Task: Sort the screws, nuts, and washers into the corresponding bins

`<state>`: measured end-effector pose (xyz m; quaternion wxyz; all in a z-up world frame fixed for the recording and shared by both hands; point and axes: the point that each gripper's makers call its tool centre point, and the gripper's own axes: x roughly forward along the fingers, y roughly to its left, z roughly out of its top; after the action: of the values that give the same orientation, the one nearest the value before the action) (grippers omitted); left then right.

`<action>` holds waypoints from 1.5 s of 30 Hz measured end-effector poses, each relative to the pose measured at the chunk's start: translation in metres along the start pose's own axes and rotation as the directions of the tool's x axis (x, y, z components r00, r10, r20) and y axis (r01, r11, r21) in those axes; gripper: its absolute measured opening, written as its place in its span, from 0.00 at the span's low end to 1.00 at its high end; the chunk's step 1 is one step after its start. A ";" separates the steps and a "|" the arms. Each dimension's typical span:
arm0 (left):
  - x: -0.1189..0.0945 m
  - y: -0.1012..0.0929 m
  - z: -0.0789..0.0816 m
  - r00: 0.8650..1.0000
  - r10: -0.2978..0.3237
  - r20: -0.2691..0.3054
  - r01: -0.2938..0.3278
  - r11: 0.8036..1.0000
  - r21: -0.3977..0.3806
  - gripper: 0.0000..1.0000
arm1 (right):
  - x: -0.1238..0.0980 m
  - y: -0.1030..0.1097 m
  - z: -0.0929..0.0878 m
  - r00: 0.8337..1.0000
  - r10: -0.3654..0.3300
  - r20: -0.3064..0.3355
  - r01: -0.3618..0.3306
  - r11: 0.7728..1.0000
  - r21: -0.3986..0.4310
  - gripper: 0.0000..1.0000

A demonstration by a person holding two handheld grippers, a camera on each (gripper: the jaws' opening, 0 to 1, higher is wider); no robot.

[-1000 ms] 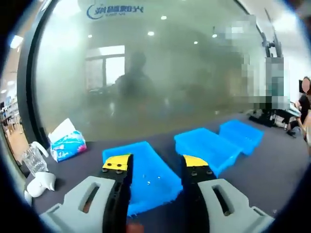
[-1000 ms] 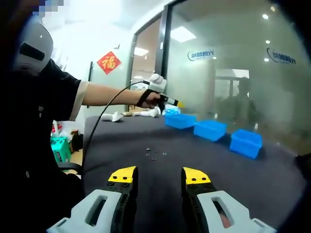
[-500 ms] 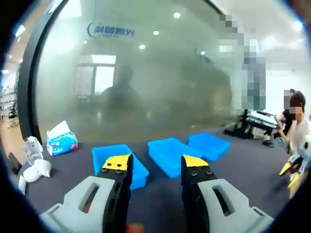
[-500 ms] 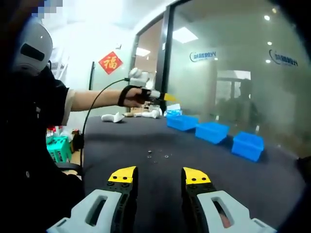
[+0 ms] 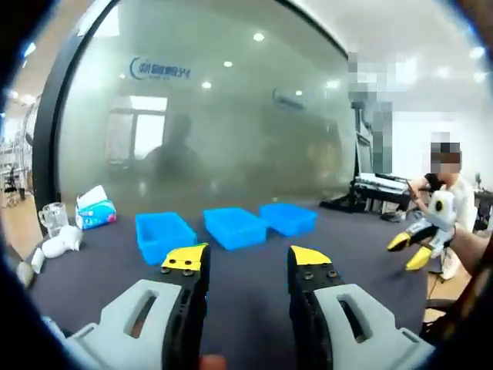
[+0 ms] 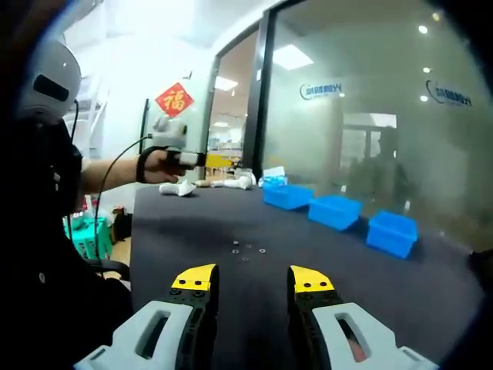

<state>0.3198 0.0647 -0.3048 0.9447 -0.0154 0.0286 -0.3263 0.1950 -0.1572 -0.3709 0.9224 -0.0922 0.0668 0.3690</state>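
Observation:
Three blue bins [image 5: 163, 233] [image 5: 233, 226] [image 5: 286, 217] stand in a row on the dark table [image 5: 254, 308], well ahead of my left gripper [image 5: 246, 258], which is open and holds nothing. In the right gripper view, a small scatter of screws, nuts and washers [image 6: 246, 250] lies on the table ahead of my right gripper [image 6: 252, 279], also open and empty. The bins [image 6: 288, 195] [image 6: 335, 210] [image 6: 393, 231] run along the right there. The right gripper [image 5: 410, 250] shows at the right of the left gripper view. The left gripper [image 6: 192, 159] hangs in a hand at the left, above the table.
A tissue box [image 5: 96, 212], a clear glass [image 5: 51, 218] and white objects [image 5: 58, 247] sit at the table's far end beside a frosted glass wall. A seated person [image 5: 451, 200] is beyond the right edge. My own dark sleeve [image 6: 46, 200] is at the left.
My left gripper has pulled back and away from the blue bins, which now look smaller and farther off. The right gripper has hardly moved.

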 end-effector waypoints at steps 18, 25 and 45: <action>-0.068 -0.034 -0.038 0.986 -0.116 -0.123 0.131 0.984 0.121 0.41 | 0.002 0.001 -0.001 1.000 0.004 -0.005 -0.004 1.000 0.001 0.32; -0.074 -0.043 -0.045 0.963 -0.195 -0.185 0.218 0.969 0.118 0.42 | 0.003 0.003 -0.004 1.000 0.010 -0.011 -0.010 1.000 0.005 0.32; -0.035 -0.054 -0.073 0.872 -0.309 -0.381 0.381 0.915 0.129 0.42 | -0.001 0.001 -0.007 1.000 0.012 -0.023 -0.012 1.000 0.005 0.33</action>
<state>0.2542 0.0435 -0.3730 0.8469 0.1334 0.1611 -0.4889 0.1932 -0.1592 -0.3779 0.9197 -0.0937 0.0790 0.3731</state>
